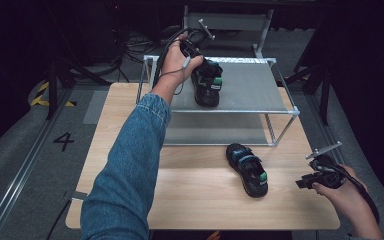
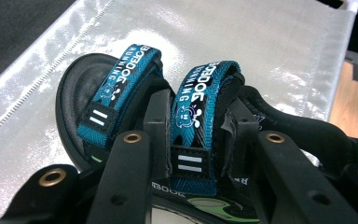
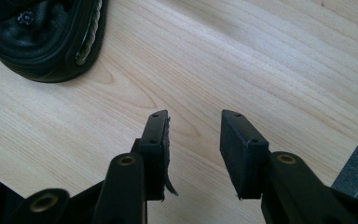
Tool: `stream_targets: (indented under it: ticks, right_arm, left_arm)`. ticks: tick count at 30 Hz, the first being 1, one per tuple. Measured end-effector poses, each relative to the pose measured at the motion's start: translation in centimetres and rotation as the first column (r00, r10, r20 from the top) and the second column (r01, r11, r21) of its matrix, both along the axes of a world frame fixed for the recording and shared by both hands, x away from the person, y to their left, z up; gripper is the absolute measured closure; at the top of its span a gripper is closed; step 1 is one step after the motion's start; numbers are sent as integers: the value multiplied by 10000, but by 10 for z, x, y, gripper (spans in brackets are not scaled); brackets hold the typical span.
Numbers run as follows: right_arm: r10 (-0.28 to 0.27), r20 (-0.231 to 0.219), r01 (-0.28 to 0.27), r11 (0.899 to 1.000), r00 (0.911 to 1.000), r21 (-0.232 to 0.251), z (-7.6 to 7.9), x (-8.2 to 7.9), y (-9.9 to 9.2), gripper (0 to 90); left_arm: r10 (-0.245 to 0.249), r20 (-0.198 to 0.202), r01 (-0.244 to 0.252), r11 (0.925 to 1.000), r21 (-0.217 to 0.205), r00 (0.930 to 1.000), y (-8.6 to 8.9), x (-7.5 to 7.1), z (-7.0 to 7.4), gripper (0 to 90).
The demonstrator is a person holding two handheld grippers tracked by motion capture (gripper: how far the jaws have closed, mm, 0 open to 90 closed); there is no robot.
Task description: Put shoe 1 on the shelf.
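Left gripper view: sandal [image 2: 186, 140] straps read "RUNNING".

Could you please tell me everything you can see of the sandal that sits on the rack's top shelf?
The sandal is black with two teal woven straps printed with white lettering, and a green accent on its side. It rests sole down on the rack's grey fabric top shelf, near its left front part. The left gripper is closed on its rear strap, one jaw on each side.
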State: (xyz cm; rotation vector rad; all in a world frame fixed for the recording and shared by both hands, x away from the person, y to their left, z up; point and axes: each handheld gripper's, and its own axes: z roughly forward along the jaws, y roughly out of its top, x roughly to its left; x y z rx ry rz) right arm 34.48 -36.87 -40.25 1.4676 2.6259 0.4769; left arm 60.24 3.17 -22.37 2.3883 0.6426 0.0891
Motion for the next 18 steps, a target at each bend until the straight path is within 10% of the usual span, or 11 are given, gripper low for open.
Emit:
stream_targets:
  ticks: [18]
  right_arm:
    - [3,-17,-3,10000,10000,-47,0,0,1,618]
  left_arm:
    - [375,222,-387,9977,560,9990,6,3,-4,623]
